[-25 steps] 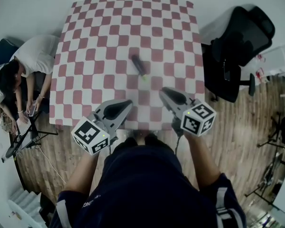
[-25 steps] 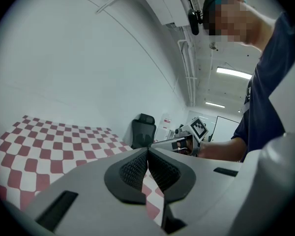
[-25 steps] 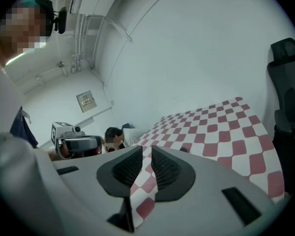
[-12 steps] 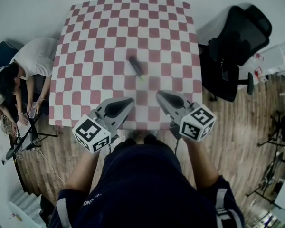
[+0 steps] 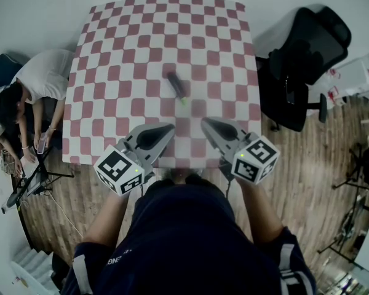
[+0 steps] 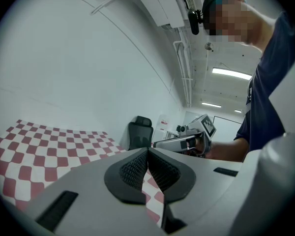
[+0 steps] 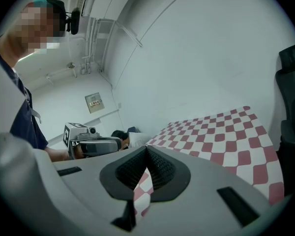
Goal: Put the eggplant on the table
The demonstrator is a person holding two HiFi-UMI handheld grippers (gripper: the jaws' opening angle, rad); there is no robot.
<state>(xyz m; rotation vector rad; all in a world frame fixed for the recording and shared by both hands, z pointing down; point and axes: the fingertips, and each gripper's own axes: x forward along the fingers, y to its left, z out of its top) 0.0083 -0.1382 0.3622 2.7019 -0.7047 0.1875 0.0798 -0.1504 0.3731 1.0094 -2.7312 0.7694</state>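
Observation:
The eggplant (image 5: 176,85), dark with a green stem end, lies on the red-and-white checked table (image 5: 111,54) near its middle, touched by nothing. Both grippers hover over the table's near edge, well short of the eggplant. My left gripper (image 5: 171,128) is shut and empty; in the left gripper view its black pads (image 6: 135,170) meet at the tip. My right gripper (image 5: 204,122) is also shut with nothing between its pads (image 7: 159,168). Each gripper view shows the other gripper held level beside it; neither shows the eggplant.
A black office chair (image 5: 307,54) stands at the table's right side. Seated people (image 5: 43,72) are close to its left edge, with a stand (image 5: 31,177) on the wooden floor there. A white wall lies beyond the far edge.
My right gripper has drifted a little to the left and up in the head view. The left gripper and the eggplant stay where they were.

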